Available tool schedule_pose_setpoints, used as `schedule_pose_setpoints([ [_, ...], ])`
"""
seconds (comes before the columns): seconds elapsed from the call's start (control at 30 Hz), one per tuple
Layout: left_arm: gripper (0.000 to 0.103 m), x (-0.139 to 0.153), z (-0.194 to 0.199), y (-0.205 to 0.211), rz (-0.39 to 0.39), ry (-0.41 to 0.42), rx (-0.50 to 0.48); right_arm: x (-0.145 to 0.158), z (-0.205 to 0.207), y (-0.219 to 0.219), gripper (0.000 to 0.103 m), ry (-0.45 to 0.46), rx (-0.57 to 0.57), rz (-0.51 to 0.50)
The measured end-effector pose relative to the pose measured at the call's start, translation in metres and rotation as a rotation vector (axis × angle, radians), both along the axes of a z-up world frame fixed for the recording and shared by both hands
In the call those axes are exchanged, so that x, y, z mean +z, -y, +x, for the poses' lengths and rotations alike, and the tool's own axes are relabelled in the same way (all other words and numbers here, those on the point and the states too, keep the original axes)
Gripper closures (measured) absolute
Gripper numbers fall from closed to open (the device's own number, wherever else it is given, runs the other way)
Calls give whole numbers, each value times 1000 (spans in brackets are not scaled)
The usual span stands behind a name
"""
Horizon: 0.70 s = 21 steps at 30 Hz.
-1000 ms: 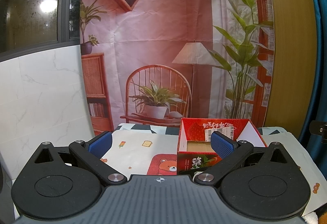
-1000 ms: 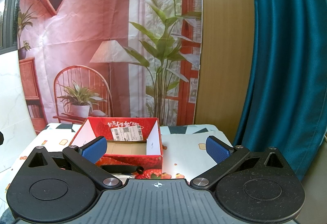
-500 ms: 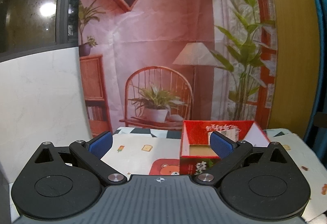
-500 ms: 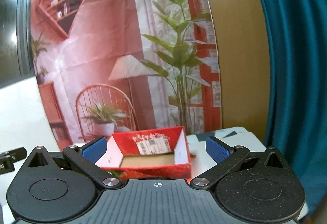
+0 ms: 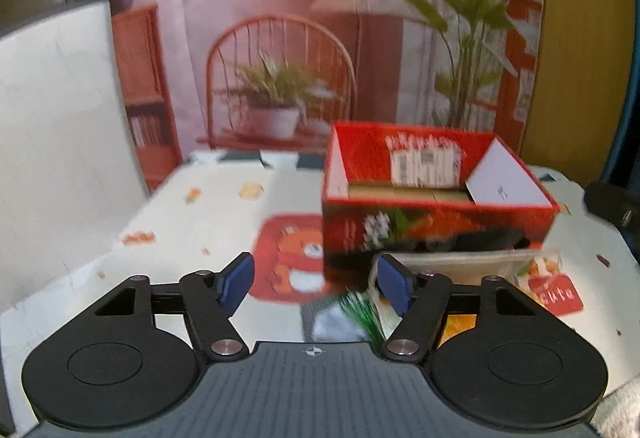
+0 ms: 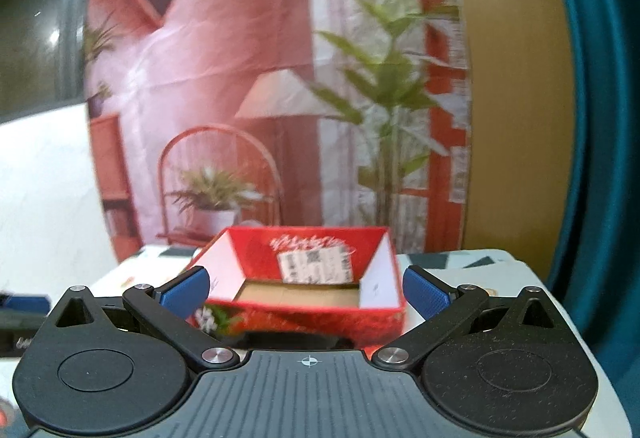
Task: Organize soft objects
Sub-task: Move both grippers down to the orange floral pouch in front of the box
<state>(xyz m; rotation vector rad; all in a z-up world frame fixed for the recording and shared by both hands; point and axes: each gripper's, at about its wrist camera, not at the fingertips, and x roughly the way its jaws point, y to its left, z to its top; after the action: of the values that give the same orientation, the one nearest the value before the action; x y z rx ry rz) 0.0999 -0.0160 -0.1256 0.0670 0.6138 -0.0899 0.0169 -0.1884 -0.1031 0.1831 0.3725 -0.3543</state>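
Observation:
An open red cardboard box [image 5: 436, 230] with a barcode label stands on the patterned tablecloth [image 5: 224, 222]; it also shows in the right wrist view [image 6: 304, 314]. In front of it lie soft items: a clear pouch [image 5: 460, 266], a green-and-white piece [image 5: 356, 314] and a red "cute" tag [image 5: 554, 294]. My left gripper [image 5: 316, 286] is open and empty, tilted down just above the green-and-white piece. My right gripper [image 6: 306, 288] is open and empty, in front of the box.
A printed backdrop [image 5: 280, 38] hangs behind the table. A white wall panel [image 5: 60, 138] is at the left, a teal curtain [image 6: 600, 118] at the right. A black item [image 5: 480, 238] lies against the box's front. The other gripper [image 6: 20, 314] shows at the right wrist view's left edge.
My left gripper has tilted down and moved forward, so the soft items before the box now show. My right gripper has shifted a little; the box sits nearer its middle. Both stay open.

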Motion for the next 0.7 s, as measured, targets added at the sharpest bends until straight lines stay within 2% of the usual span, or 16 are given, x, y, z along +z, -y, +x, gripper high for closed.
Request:
schedule_pose_setpoints([
  [0.1, 42, -19, 1, -3, -26, -46, -35, -20, 0, -8, 3, -29, 23, 0],
  [0.17, 45, -29, 3, -7, -35, -74, -31, -33, -3, -9, 12, -58, 46, 27],
  [0.43, 46, -51, 8, -19, -134, -134, -41, -68, -10, 2, 25, -155, 37, 142],
  [0.6, 46, -58, 9, -15, -134, -148, -55, -89, -5, 0, 30, -223, 73, 193],
  [0.7, 49, -58, 7, -10, -122, -141, -83, -96, 0, -5, 31, -268, 93, 209],
])
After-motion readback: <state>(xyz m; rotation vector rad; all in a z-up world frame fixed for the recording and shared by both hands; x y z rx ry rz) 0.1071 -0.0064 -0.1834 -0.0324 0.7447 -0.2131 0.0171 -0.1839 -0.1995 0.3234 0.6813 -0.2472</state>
